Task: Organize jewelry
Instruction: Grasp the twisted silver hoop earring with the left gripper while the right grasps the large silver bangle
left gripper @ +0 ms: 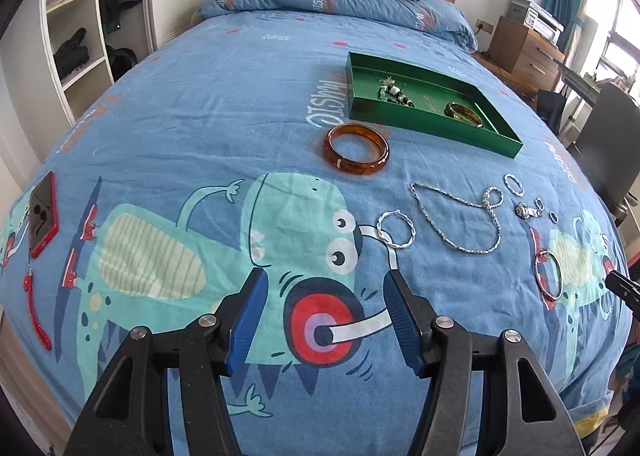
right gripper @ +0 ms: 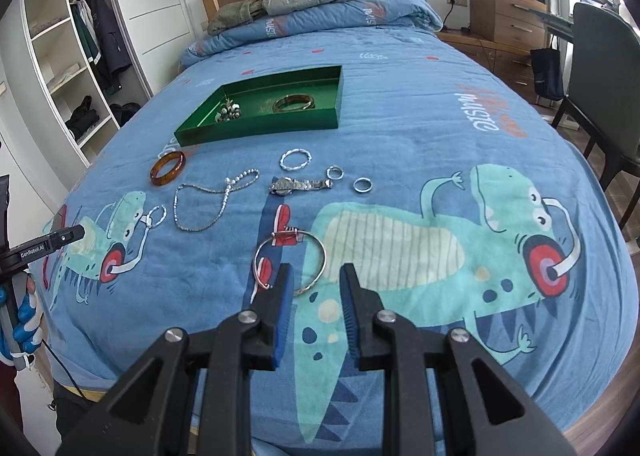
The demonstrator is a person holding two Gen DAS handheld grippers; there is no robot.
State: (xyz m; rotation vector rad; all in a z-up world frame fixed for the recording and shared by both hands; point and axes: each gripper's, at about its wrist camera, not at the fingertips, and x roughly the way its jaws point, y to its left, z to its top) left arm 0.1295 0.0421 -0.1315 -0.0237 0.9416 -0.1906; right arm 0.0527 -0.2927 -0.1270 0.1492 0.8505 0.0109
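Jewelry lies across the blue cartoon-print bedspread: glossy amber bangle, twisted silver hoop, beaded chain looped lengthwise up the bed, metal watch lying crosswise, thin wire bangle. Beyond sits a rectangular green tray. Left gripper and right gripper both gape, empty.

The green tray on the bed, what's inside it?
Inside the green tray lie a dark greenish bangle and a beaded piece. Its near wall hides part of the floor.

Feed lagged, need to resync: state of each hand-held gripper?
Left hand-held gripper: open, empty.
Right hand-held gripper: open, empty, near bangle.
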